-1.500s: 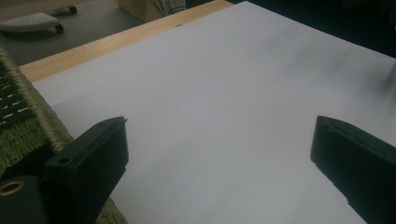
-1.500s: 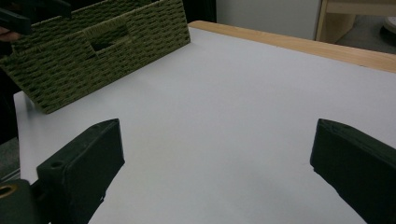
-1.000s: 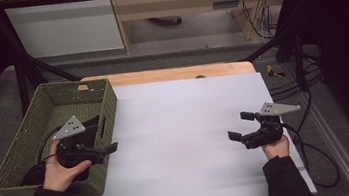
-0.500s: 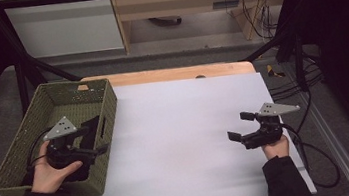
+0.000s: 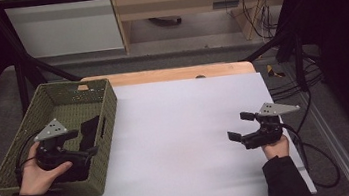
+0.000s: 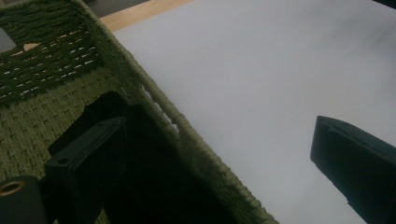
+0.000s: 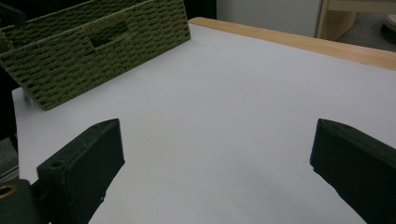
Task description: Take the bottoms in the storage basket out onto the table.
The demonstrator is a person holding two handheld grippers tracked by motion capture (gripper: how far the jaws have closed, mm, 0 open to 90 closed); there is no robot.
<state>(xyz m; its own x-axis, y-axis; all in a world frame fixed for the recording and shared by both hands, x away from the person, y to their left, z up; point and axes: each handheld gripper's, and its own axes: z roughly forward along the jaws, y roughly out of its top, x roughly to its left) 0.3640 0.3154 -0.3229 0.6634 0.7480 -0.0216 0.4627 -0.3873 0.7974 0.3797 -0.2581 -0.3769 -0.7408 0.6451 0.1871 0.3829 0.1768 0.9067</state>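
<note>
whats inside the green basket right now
A dark item lies on the green basket floor by its right wall, and the left gripper reaches over it. The near corner under the hand is covered.

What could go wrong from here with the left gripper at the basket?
1. The left gripper stands open astride the woven basket's near wall, one finger inside, one over the white table. Closing or lifting could tip or drag the basket.
2. A dark item lies low against that wall; the fingers could snag the weave instead of it.
3. The right gripper rests open far away, too distant to steady the basket.
</note>
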